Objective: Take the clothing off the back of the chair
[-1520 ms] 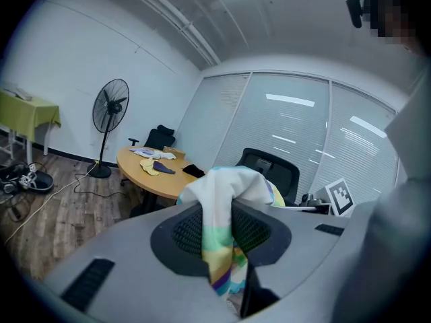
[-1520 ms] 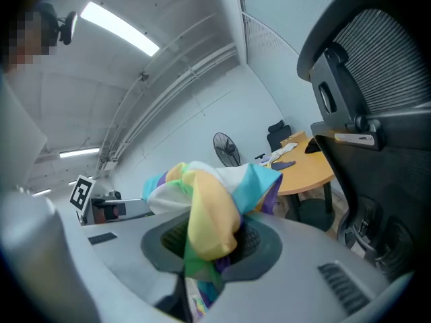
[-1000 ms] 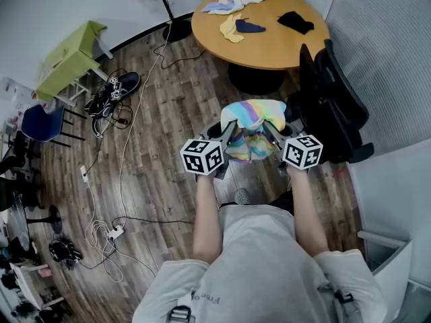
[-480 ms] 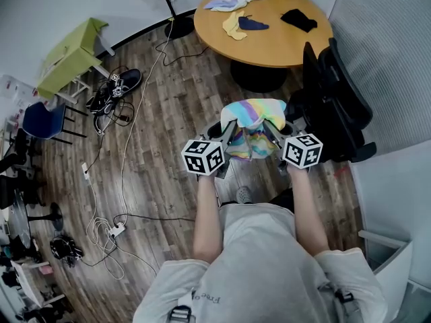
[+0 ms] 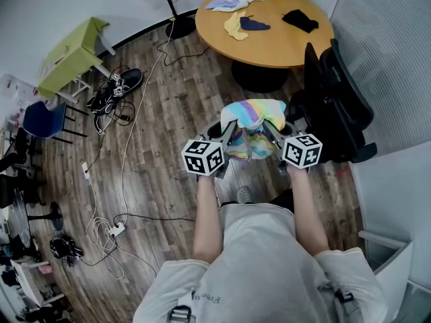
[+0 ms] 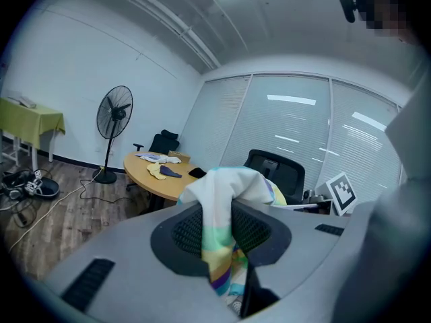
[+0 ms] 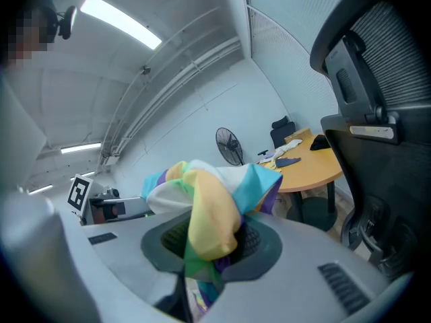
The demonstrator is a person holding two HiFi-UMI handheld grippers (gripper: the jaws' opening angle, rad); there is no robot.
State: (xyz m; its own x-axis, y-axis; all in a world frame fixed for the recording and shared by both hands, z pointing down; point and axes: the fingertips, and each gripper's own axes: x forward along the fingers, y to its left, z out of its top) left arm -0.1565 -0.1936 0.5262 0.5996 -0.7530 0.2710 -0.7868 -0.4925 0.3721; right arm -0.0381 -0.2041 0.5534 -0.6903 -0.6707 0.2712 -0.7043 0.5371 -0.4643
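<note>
A pastel striped garment (image 5: 251,128) hangs bunched between my two grippers, in front of the person and just left of the black office chair (image 5: 335,99). My left gripper (image 5: 230,132) is shut on one end of it, and the cloth (image 6: 222,200) spills out of its jaws in the left gripper view. My right gripper (image 5: 271,129) is shut on the other end, where yellow and teal folds (image 7: 210,204) bulge over its pads. The chair's back (image 7: 377,79) rises bare at the right of the right gripper view.
A round wooden table (image 5: 269,42) behind the chair carries several small cloths. A standing fan (image 6: 114,116) is at the far wall. Cables and shoes (image 5: 111,93) lie on the wood floor at left, by a green table (image 5: 71,56).
</note>
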